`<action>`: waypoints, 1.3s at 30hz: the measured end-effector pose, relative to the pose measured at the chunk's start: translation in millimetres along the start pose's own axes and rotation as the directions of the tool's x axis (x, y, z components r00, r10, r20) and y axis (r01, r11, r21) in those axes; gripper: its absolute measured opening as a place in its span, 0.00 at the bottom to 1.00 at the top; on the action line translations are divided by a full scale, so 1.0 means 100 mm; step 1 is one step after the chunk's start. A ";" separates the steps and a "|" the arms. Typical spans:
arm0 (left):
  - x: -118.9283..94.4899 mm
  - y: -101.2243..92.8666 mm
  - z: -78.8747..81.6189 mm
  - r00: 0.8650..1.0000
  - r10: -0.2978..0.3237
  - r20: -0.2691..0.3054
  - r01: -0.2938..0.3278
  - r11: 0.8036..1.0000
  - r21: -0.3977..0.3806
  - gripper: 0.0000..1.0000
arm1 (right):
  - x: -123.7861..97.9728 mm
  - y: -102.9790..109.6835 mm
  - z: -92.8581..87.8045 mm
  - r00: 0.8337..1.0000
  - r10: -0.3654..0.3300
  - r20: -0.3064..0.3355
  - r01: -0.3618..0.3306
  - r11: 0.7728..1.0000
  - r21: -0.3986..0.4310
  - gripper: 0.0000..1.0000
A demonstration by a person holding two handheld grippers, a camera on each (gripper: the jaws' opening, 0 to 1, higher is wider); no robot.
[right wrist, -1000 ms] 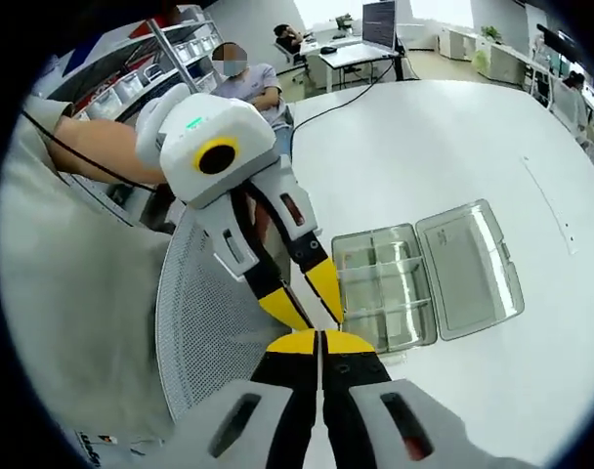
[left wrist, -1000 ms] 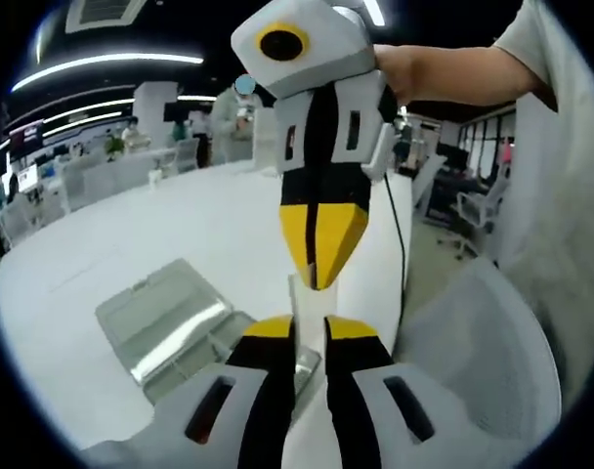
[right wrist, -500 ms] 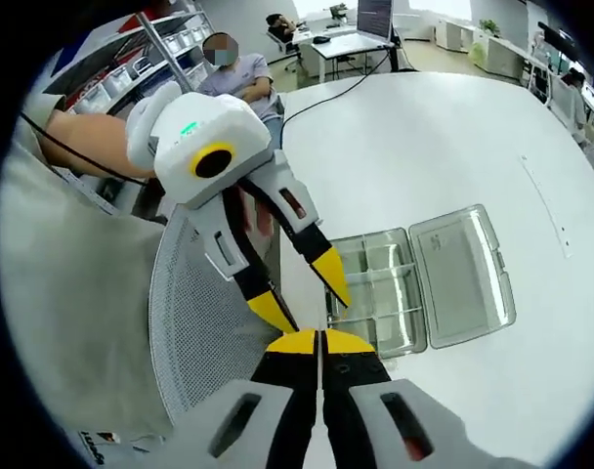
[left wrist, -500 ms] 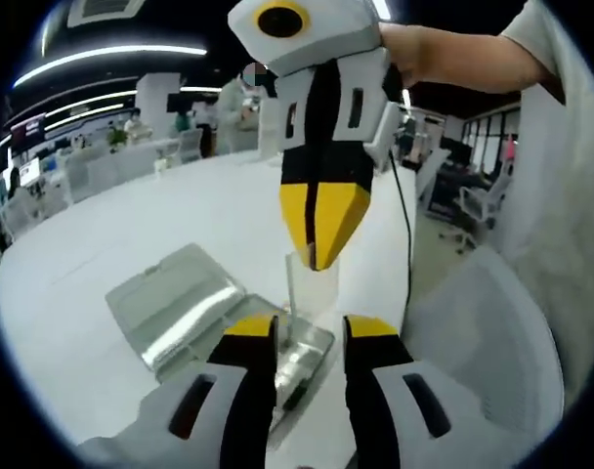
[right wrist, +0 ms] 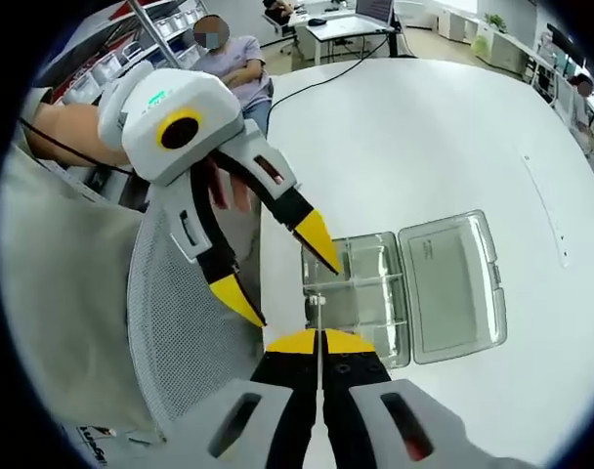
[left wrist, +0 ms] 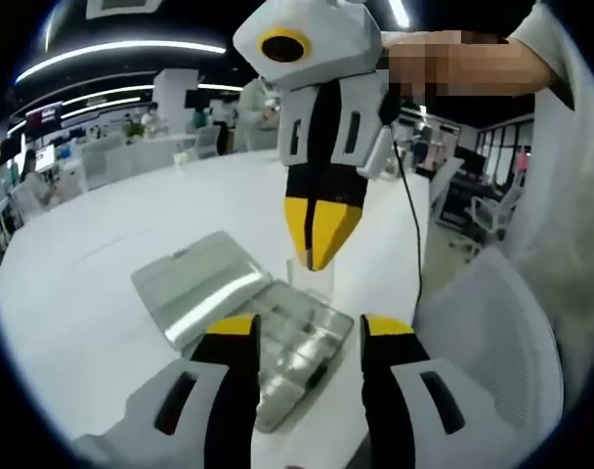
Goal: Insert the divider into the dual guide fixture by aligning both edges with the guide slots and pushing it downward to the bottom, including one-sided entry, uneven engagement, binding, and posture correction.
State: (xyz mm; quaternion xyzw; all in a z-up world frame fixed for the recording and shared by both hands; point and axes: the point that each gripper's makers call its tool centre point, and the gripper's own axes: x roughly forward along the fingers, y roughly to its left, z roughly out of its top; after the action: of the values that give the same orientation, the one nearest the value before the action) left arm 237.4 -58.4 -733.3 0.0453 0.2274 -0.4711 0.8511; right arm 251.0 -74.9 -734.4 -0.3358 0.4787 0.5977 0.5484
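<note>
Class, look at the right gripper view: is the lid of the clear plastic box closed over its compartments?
No. The clear plastic box lies with its lid swung fully open and flat on the white table, beside the compartments.

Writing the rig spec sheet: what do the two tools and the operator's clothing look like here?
Both tools, left tool and right tool, have white bodies with black inner jaw strips and yellow pointed tips. Each carries a white box with a yellow-ringed lens. A black cable trails from the right tool. The person wears a light grey short-sleeved shirt.

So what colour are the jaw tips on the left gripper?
Yellow, on black jaws with a white body. The left gripper shows best in the right gripper view.
</note>
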 end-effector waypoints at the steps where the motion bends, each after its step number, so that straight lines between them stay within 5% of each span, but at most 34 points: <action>1: -0.01 0.01 0.00 1.000 0.002 0.002 -0.002 1.000 -0.002 0.41 | 0.01 -0.01 0.00 1.000 -0.004 -0.005 0.004 1.000 -0.004 0.00; 39: -0.22 0.17 -0.22 0.996 0.085 -0.006 -0.086 0.993 -0.083 0.75 | 0.38 -0.23 0.05 0.991 -0.090 -0.099 0.082 0.994 -0.077 0.00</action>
State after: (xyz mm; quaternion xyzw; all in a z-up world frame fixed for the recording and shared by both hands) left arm 234.0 -25.8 -745.9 0.0201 0.2457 -0.4243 0.8713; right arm 267.3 -58.3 -773.0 -0.4061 0.4692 0.5725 0.5358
